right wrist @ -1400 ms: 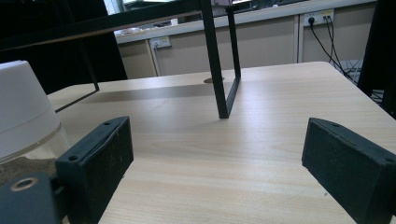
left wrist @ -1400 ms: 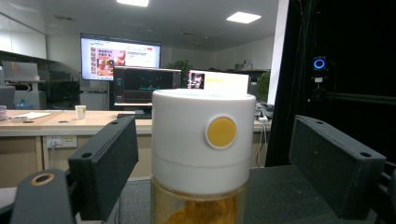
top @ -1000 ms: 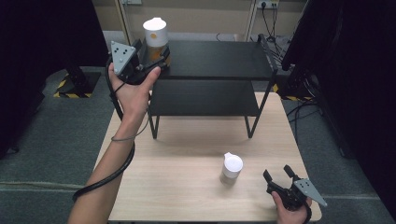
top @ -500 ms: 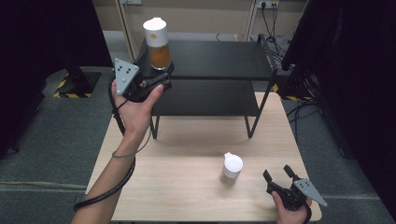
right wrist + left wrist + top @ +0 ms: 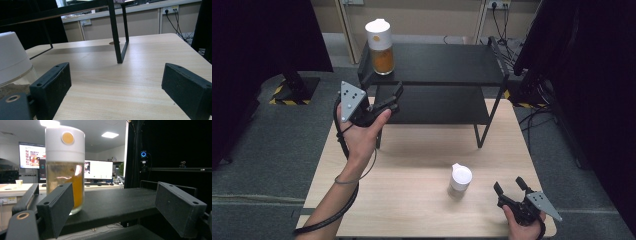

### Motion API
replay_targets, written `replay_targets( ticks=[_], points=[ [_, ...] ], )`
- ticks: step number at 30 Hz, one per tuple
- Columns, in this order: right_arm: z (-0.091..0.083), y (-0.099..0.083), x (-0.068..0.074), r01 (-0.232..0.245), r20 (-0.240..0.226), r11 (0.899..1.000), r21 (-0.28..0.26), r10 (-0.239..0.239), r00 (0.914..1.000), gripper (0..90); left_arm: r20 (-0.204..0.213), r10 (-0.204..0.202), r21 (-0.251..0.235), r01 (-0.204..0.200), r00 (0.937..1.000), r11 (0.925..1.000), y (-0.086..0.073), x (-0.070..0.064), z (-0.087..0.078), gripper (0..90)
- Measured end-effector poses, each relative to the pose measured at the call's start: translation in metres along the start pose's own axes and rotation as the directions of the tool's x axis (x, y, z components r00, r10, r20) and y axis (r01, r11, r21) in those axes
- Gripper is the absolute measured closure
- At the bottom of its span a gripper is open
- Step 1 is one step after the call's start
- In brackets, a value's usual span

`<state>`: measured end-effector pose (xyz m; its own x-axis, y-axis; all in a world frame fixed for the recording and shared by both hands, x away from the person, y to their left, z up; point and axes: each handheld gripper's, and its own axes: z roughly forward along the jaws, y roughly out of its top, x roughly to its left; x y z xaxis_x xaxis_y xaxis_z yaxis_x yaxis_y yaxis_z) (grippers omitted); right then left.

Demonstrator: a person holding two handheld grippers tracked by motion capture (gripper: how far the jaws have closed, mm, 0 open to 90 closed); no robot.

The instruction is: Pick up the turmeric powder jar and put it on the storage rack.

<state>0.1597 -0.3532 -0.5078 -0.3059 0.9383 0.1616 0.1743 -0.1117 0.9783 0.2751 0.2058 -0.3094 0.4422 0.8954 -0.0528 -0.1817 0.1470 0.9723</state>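
A tall jar with a white lid and orange contents stands on the left end of the black rack's top shelf. My left gripper hangs open in front of and below it, apart from it. In the left gripper view the jar rises beyond the left jaw, and the left gripper holds nothing. A small white-lidded jar stands on the wooden table. My right gripper rests open to its right. The right gripper view puts this jar at the left, outside the right gripper.
The two-tier black rack takes up the table's far half, and its front right leg stands on the table ahead of the right gripper. The lower shelf is bare. Dark screens stand on both sides of the table.
My left gripper has drawn back from the tall jar toward the person and down, and the jar stays on the top shelf. The right gripper and small jar have not moved.
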Motion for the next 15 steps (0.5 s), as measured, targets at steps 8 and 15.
replay_targets(
  ticks=[8, 15],
  points=[
    [0.0, 0.0, 0.0, -0.001, -0.001, 1.0, 0.001, 0.001, 1.0, 9.2, 0.011, 0.015, -0.006, -0.014, 0.9998, 0.9999, -0.019, -0.002, -0.014, 15.2],
    [0.0, 0.0, -0.001, -0.002, -0.002, 1.0, -0.001, 0.002, 1.0, 9.2, 0.027, -0.002, -0.004, 0.002, 0.9996, 1.0, -0.034, -0.002, -0.026, 15.2]
  ],
)
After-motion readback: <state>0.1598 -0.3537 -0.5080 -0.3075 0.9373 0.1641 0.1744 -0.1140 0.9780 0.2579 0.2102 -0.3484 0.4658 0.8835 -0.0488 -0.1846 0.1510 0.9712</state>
